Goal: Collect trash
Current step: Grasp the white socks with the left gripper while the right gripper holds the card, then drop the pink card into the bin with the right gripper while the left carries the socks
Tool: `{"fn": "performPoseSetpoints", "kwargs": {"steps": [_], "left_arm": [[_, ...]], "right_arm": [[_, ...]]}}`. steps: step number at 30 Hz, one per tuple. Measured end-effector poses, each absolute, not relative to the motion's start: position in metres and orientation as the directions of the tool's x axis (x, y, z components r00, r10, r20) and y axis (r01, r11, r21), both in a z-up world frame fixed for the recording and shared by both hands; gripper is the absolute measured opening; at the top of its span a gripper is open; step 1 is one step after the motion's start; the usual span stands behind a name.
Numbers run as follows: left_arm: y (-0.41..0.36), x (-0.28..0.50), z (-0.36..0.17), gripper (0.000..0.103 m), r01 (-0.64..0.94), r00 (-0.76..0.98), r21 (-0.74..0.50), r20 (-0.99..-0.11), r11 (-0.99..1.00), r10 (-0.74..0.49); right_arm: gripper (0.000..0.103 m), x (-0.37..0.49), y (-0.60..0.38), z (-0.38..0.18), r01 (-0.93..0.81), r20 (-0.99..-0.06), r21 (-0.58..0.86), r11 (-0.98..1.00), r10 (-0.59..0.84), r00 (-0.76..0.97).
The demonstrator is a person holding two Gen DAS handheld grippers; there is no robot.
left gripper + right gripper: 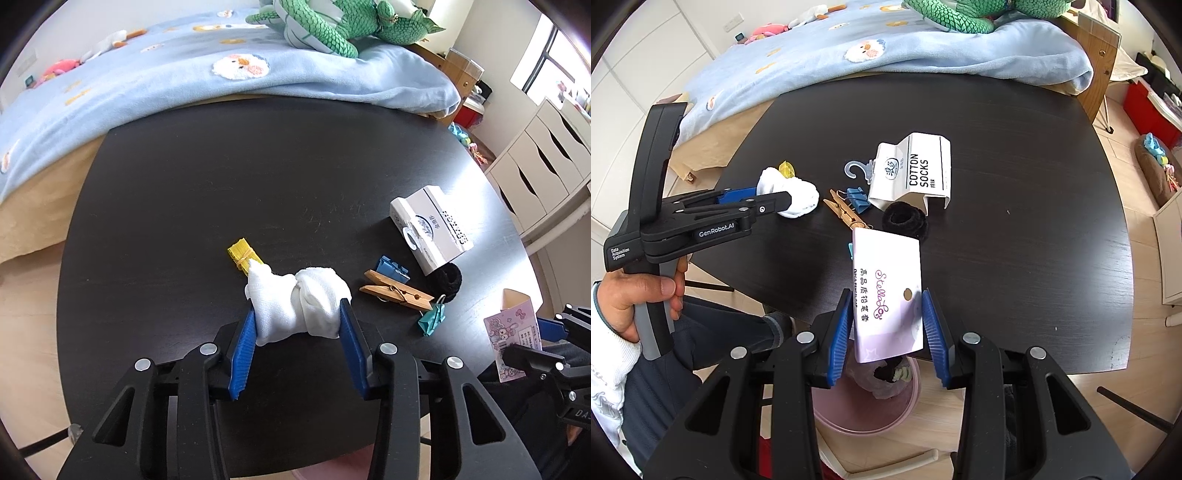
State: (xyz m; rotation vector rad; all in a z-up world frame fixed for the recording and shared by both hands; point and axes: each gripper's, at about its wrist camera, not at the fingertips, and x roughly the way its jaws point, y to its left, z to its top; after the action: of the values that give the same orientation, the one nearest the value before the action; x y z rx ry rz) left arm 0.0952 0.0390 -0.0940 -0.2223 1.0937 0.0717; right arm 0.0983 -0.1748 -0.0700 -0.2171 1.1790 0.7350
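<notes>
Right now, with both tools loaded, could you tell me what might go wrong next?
1. The right tool holds the purple card package above the pink bin's edge, so it may drop outside.
2. The left tool grips a white sock bundle, perhaps not trash.
3. The yellow bundle touching it may get dragged.

Both wrist cameras look forward and down, close over the dark round tabletop toward the bed; both show the white sock-packaging card.
</notes>
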Motion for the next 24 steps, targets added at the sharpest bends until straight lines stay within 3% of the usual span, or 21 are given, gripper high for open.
{"fn": "performPoseSetpoints", "kwargs": {"steps": [10,24], "left_arm": [[0.031,0.081,-0.073,0.029,-0.119,0.496,-0.122,-0.867,0.985,-0.048],[0.007,0.043,-0.034,0.028,-0.037,0.556,-0.087,-0.830,0.996,-0.052]], "right_arm": [[0.038,0.098,-0.172,-0.066,-0.629,-0.890,0.212,0.748,0.413,0.192],[0.038,0.090,-0.178,-0.047,-0.638,-0.871,0.190,0.746,0.428,0.242]]}}
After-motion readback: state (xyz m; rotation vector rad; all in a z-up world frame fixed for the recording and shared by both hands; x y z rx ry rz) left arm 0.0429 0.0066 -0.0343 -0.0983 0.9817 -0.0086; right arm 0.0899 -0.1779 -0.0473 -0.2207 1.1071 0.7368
